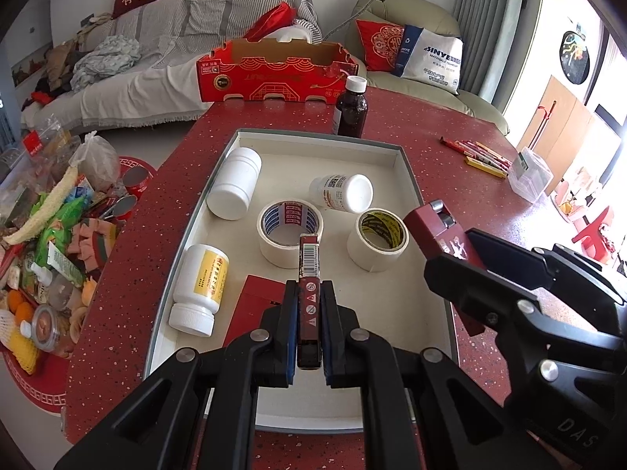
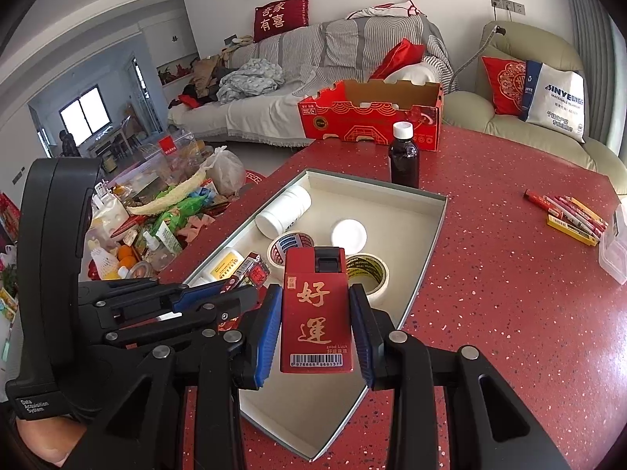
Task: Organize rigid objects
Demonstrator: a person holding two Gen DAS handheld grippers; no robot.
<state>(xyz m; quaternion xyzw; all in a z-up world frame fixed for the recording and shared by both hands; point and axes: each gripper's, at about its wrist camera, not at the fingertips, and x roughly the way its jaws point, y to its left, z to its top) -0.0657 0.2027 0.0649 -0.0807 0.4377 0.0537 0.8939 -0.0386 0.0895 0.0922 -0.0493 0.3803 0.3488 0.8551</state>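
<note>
A shallow white tray [image 1: 403, 156] on the red table holds three white pill bottles [image 1: 234, 184], two rolls of tape [image 1: 290, 231] and a flat red packet [image 1: 254, 305]. My left gripper [image 1: 309, 305] is shut on a slim red box [image 1: 308, 270], held edge-on above the tray's near half. My right gripper [image 2: 317, 329] is shut on a red card box [image 2: 315, 313] with gold characters, held above the tray's near right side; it also shows in the left wrist view [image 1: 443, 235]. The left gripper [image 2: 219, 293] with its slim box [image 2: 247, 274] shows in the right wrist view.
A dark brown bottle [image 1: 351, 107] stands just beyond the tray. A red cardboard box [image 1: 274, 70] sits at the table's far edge. Red and yellow pens [image 1: 478, 150] and a clear plastic container [image 1: 529, 174] lie to the right. Clutter [image 1: 51, 243] covers the floor at left.
</note>
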